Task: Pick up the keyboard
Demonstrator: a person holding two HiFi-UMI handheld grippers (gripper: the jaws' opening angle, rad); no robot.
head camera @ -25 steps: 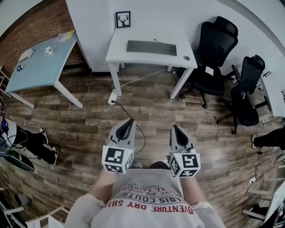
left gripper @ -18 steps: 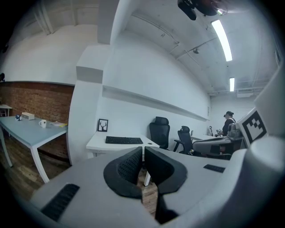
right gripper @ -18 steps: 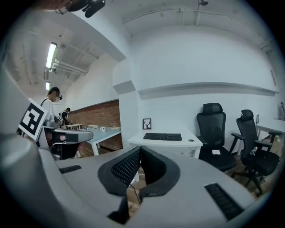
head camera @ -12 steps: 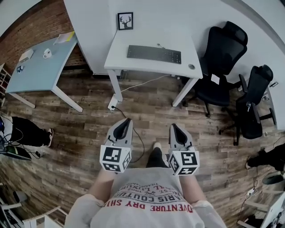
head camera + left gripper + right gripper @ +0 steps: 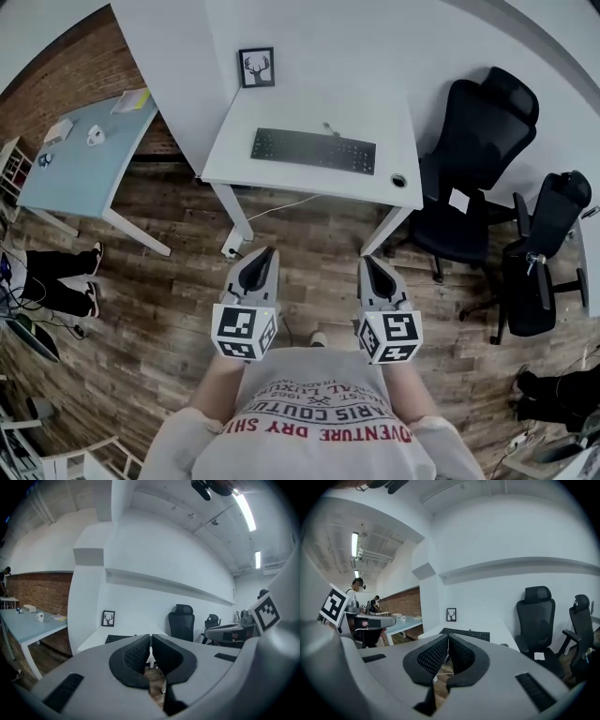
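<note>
A dark keyboard (image 5: pixel 312 150) lies flat on a white desk (image 5: pixel 375 112) against the wall, ahead of me; it also shows as the keyboard (image 5: pixel 467 633) in the right gripper view and as a dark edge, the keyboard (image 5: pixel 118 639), in the left gripper view. My left gripper (image 5: pixel 267 255) and right gripper (image 5: pixel 368 262) are held side by side over the wooden floor, short of the desk's front edge. Both point toward the desk. Each has its jaws together with nothing between them.
A framed deer picture (image 5: pixel 256 67) stands at the desk's back left. Two black office chairs (image 5: pixel 478 159) stand to the right. A pale blue table (image 5: pixel 84 159) with a mug is at the left, with a person's legs (image 5: pixel 56 286) beside it. A cable (image 5: pixel 281 202) runs under the desk.
I have walked forward: the desk and keyboard have come nearer and lower in the head view. Both grippers stay shut and side by side.
</note>
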